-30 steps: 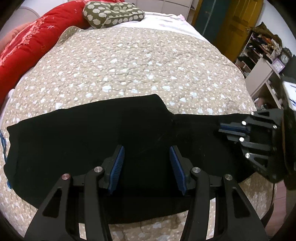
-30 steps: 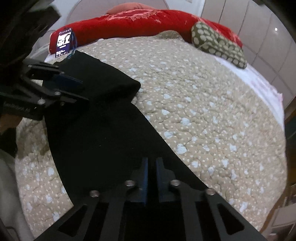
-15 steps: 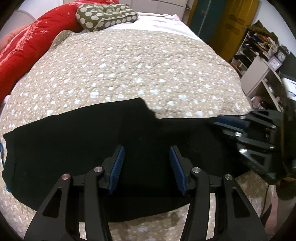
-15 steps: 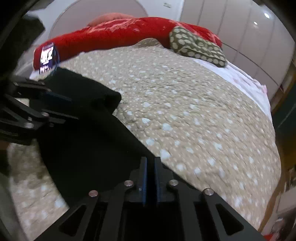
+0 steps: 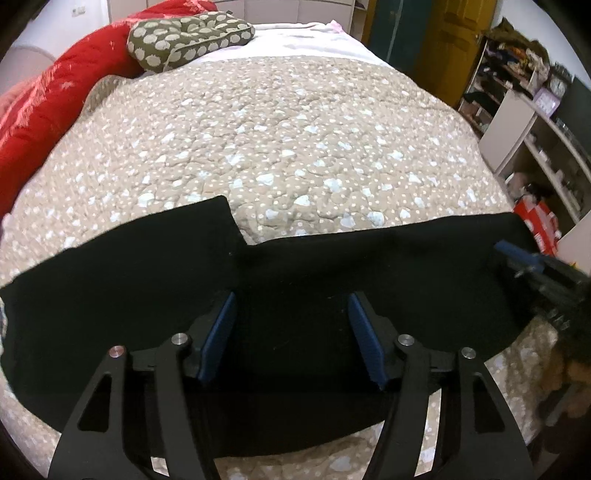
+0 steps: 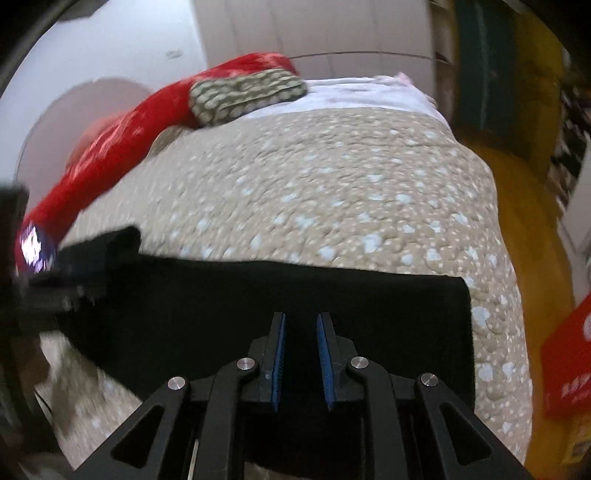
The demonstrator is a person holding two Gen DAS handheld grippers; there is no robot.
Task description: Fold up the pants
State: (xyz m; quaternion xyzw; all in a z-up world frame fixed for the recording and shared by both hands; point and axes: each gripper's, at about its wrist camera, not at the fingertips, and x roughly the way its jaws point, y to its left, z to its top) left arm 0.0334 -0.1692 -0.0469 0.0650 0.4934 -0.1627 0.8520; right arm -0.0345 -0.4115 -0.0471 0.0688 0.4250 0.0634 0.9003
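Note:
The black pants (image 5: pixel 295 266) lie flat in a long strip across the near edge of the bed, folded lengthwise. My left gripper (image 5: pixel 291 334) is open and empty, hovering over the pants' middle. My right gripper (image 6: pixel 300 350) has its jaws apart with nothing between them, above the leg end of the pants (image 6: pixel 369 302). It also shows blurred at the right edge of the left wrist view (image 5: pixel 532 266). In the right wrist view a white tag (image 6: pixel 35 243) shows at the waist end, far left.
The bed has a beige spotted quilt (image 5: pixel 280 129), a red blanket (image 5: pixel 48 96) and an olive patterned pillow (image 5: pixel 188 35) at its head. Shelves with clutter (image 5: pixel 535 122) and a yellow door (image 5: pixel 454 44) stand right. A red box (image 6: pixel 569 354) sits on the orange floor.
My right gripper pulled the leg end out to the right, straightening the pants, then opened and let go. My left gripper stayed open over the middle.

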